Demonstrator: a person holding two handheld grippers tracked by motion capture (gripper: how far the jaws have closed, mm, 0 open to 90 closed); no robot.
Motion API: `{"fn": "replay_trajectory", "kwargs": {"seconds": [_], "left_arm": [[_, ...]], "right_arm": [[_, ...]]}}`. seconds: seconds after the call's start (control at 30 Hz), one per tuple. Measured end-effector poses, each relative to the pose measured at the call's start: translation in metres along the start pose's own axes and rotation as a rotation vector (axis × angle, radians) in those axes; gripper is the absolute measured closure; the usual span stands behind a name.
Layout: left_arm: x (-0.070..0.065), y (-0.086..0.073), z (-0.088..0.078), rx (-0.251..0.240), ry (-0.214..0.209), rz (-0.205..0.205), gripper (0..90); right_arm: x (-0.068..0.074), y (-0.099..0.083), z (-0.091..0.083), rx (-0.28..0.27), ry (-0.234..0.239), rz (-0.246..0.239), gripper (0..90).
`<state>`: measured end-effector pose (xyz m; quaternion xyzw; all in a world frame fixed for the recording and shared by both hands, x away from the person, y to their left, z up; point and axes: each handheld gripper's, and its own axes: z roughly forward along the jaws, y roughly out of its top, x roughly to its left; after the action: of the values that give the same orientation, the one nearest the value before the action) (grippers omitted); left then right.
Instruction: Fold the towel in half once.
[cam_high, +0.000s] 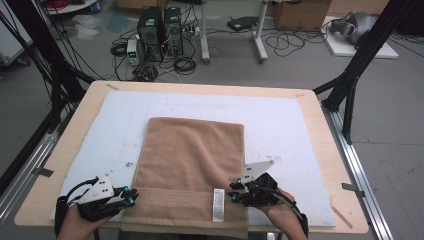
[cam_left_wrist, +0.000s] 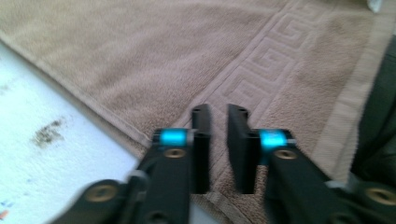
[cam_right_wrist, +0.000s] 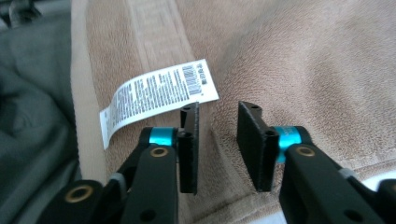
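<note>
Lying on the tan towel (cam_right_wrist: 299, 60), a white care label (cam_right_wrist: 159, 95) is seen, print illegible; right tool (cam_right_wrist: 217, 140) and left tool (cam_left_wrist: 218, 140) are parted, gripping nothing.

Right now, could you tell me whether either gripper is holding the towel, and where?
Nothing is held: left gripper and right gripper stand open over the towel.

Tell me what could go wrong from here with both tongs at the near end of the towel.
1. Both tongs stand slightly open above the towel, nothing between the jaws. The left tongs sit over the side hem, so closing now might catch only a thin edge, or nothing.
2. The right tongs hover close to the white care label; they could pinch the label instead of the cloth.
3. The towel's near end hangs over the table edge; an uneven pull could skew it.
</note>
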<state>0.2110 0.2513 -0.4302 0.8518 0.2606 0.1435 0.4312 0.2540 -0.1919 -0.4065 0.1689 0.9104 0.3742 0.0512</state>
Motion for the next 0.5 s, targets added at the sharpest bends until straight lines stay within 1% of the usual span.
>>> {"fn": "replay_trajectory", "kwargs": {"seconds": [0.03, 0.1, 0.17, 0.2, 0.27, 0.3, 0.33, 0.37, 0.4, 0.43, 0.5], "left_arm": [[0.001, 0.0, 0.002, -0.005, 0.002, -0.009, 70.2], [0.003, 0.0, 0.007, -0.011, 0.009, -0.01, 67.4], [0.006, 0.003, 0.013, -0.01, 0.018, -0.012, 62.2], [0.007, 0.004, 0.016, -0.008, 0.014, -0.011, 61.4], [0.008, 0.006, 0.024, 0.008, -0.001, -0.007, 60.9], [0.009, 0.006, 0.029, 0.032, -0.009, 0.003, 60.9], [0.008, 0.005, 0.032, 0.048, -0.01, 0.011, 61.7], [0.007, 0.003, 0.034, 0.037, -0.011, 0.021, 63.5], [0.008, 0.002, 0.034, 0.028, -0.019, 0.012, 67.4], [0.008, 0.002, 0.034, 0.023, -0.02, 0.001, 71.1], [0.006, 0.001, 0.034, 0.016, -0.014, 0.002, 80.4]], "right_arm": [[0.001, -0.001, -0.001, -0.01, -0.001, -0.002, 65.5], [0.003, -0.004, -0.001, -0.014, 0.005, 0.003, 64.1], [0.004, -0.009, 0.002, 0.003, 0.006, 0.018, 61.5], [0.003, -0.01, 0.004, 0.012, 0.006, 0.024, 61.5], [0.001, -0.015, 0.009, 0.028, 0.0, 0.032, 61.5], [0.0, -0.017, 0.011, 0.032, 0.002, 0.04, 62.1], [-0.001, -0.019, 0.014, 0.045, 0.001, 0.043, 63.8], [-0.001, -0.02, 0.016, 0.051, 0.001, 0.043, 65.3], [-0.002, -0.022, 0.018, 0.045, 0.006, 0.05, 67.7], [-0.003, -0.023, 0.018, 0.034, 0.005, 0.054, 71.5], [-0.004, -0.023, 0.018, 0.034, 0.004, 0.053, 78.5]]}}
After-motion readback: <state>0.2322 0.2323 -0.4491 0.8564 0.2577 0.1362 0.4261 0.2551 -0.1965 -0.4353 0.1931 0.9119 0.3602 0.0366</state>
